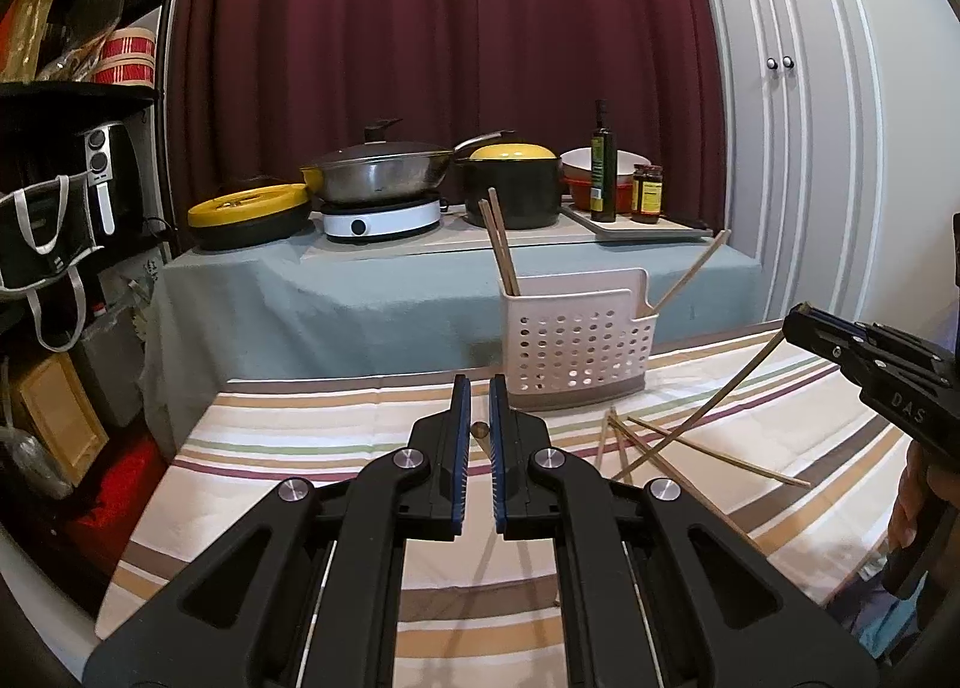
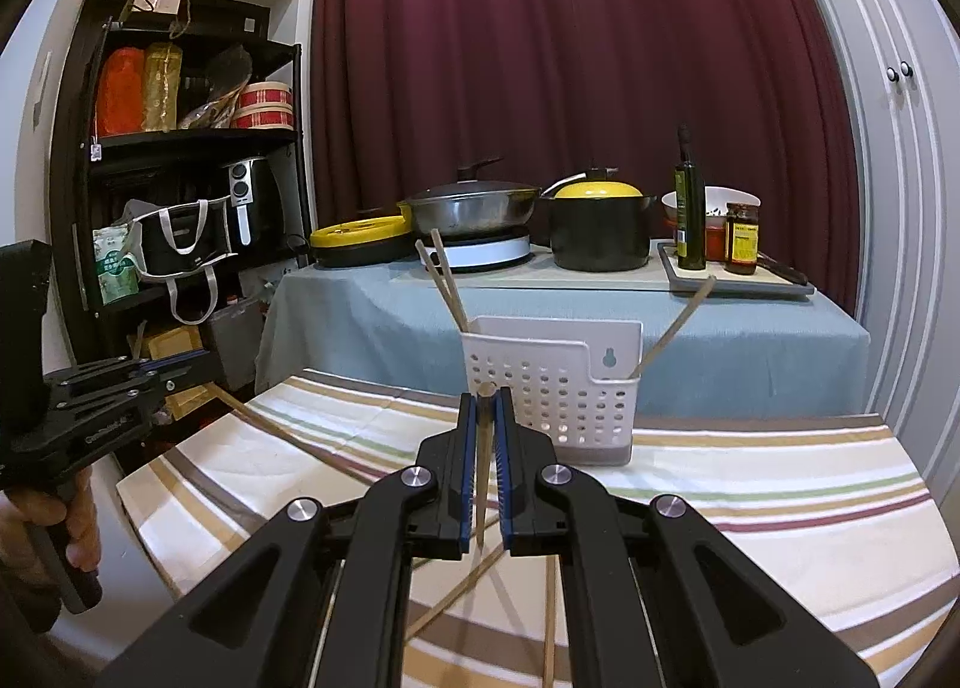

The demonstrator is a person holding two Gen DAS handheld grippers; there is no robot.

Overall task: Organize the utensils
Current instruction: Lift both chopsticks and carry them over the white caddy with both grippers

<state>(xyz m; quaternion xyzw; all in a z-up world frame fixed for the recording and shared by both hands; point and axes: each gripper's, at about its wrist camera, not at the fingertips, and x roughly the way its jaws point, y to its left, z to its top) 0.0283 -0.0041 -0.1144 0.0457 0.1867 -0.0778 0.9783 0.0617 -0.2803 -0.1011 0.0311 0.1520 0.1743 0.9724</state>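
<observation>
Since both grippers already pinch a chopstick each, right gripper [image 2: 483,406] and left gripper [image 1: 480,406], just tip the sticks upright over the white caddy [image 2: 552,388] at the table's far edge, then let go gently.

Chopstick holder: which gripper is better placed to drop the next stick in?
Probably the right. The right gripper is shut on a chopstick and faces the white perforated holder squarely. The left gripper also grips a chopstick, but the holder sits off to its right.
</observation>
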